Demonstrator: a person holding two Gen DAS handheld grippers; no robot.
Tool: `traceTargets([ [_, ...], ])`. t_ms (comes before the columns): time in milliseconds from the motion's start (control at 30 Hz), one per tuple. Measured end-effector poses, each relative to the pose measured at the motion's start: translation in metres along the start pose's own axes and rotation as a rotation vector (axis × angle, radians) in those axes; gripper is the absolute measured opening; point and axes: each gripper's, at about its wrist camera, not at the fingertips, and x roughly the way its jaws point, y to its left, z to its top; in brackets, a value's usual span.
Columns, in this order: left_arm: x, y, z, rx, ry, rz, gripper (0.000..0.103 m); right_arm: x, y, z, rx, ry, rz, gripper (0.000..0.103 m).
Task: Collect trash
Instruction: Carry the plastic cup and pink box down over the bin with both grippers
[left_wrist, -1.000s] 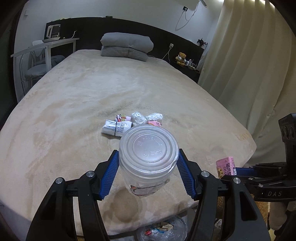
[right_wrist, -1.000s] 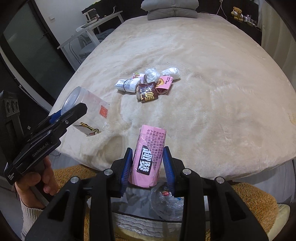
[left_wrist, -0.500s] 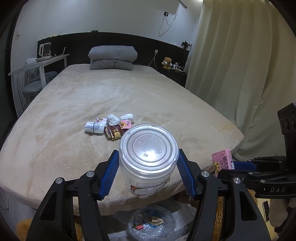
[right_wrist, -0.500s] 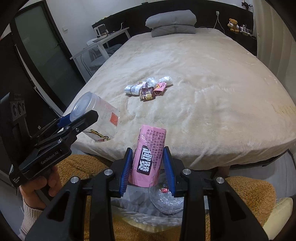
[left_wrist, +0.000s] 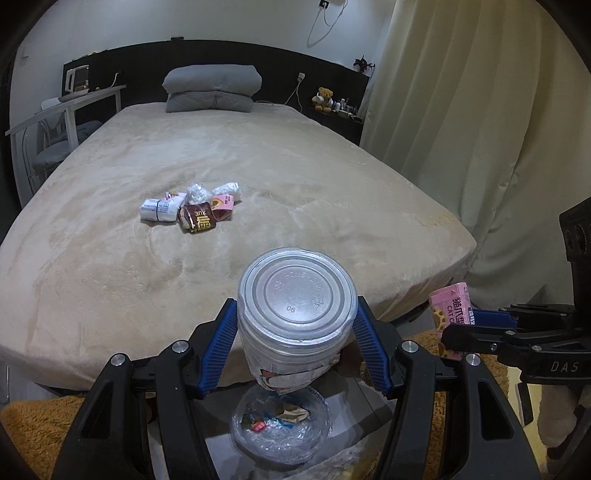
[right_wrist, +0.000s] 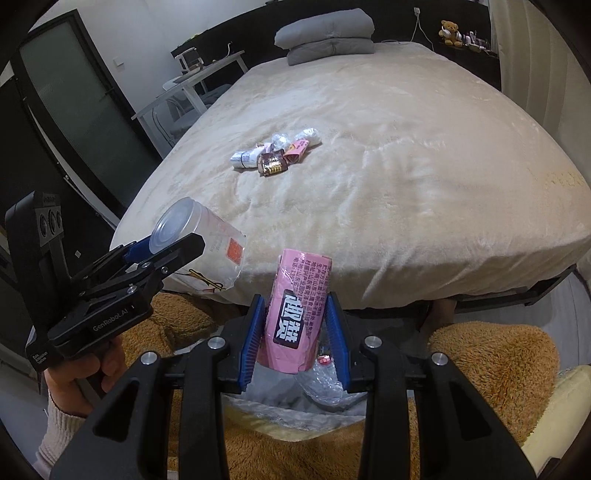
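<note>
Left wrist: beige bed (left_wrist: 258, 166), curtain (left_wrist: 461, 110)

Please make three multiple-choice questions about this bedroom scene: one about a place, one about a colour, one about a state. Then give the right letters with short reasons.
1. Where does the pile of wrappers lie?
A. on the bed
B. on the desk
C. on the pillows

2. What colour is the carton in the right gripper?
A. green
B. pink
C. blue

3. How does the left gripper stand?
A. wide open and empty
B. shut on a plastic cup
C. shut on a pillow

Answers:
1. A: the wrappers rest on the beige bed cover, far from the grey pillows.
2. B: its printed face is pink.
3. B: the blue jaws press both sides of the clear plastic cup, above the bin.
</note>
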Motion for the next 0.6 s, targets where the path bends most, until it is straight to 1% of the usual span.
traceTargets([
  [233, 0.053, 0.004, -0.029, -0.024, 0.139, -0.022, 0.061, 0.048, -0.023, -0.013, 0.029, 0.117, -0.011, 0.035],
  [467, 0.106, 0.018, -0.064, -0.070, 0.295, -0.028, 0.061, 0.100, -0.040, -0.029, 0.057, 0.254, 0.005, 0.035],
  [600, 0.131, 0.023, -0.079, -0.089, 0.371, -0.033, 0.061, 0.126, -0.049, -0.037, 0.078, 0.321, 0.012, 0.035],
])
